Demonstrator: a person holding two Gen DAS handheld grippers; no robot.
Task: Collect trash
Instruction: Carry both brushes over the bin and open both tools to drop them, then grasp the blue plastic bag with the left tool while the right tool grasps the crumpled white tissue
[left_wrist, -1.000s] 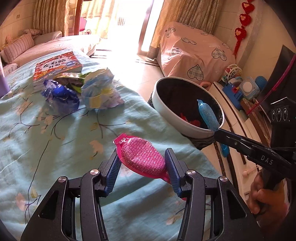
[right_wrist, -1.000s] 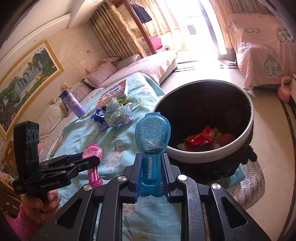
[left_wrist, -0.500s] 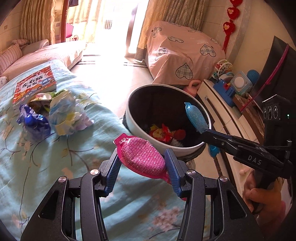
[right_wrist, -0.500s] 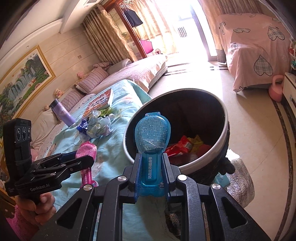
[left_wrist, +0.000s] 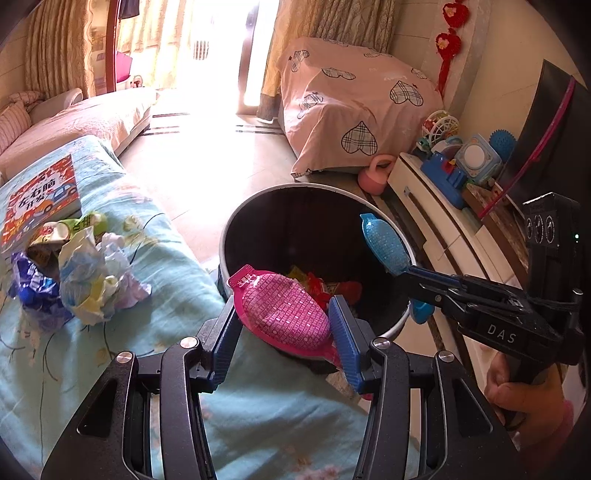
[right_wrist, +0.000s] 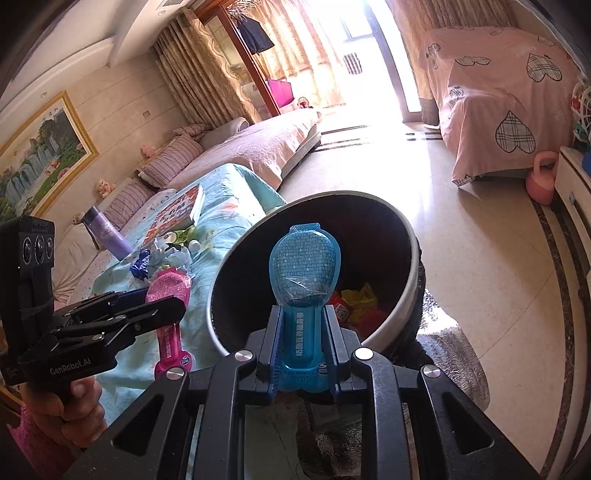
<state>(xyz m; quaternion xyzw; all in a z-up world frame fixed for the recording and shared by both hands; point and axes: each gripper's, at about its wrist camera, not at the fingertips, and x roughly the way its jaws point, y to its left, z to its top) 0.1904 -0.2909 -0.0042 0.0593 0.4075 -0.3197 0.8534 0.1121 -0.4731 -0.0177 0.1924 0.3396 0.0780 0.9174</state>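
My left gripper (left_wrist: 282, 341) is shut on a pink blister pack (left_wrist: 283, 314) across its wide rounded part, at the near rim of the round black bin (left_wrist: 236, 236). My right gripper (right_wrist: 301, 341) is shut on the narrow stem of a blue blister pack (right_wrist: 304, 266), whose head hangs over the bin's (right_wrist: 236, 258) opening. In the left wrist view the right gripper (left_wrist: 408, 275) reaches in from the right with the blue pack (left_wrist: 384, 243) over the bin's right rim. Red and yellow wrappers (left_wrist: 325, 286) lie in the bin's bottom.
Crumpled wrappers (left_wrist: 92, 269) and a blue bag (left_wrist: 31, 291) lie on the turquoise floral cover (left_wrist: 166, 266), beside a children's book (left_wrist: 40, 199) and a purple bottle (right_wrist: 105, 232). A white cabinet (left_wrist: 436, 206) with toys stands right of the bin. A pink kettlebell (left_wrist: 375, 177) sits on the floor.
Both grippers have travelled with their packs from over the cover toward the bin, which now sits closer and more central. The crumpled wrappers have slid off to the left. The grips are unchanged.
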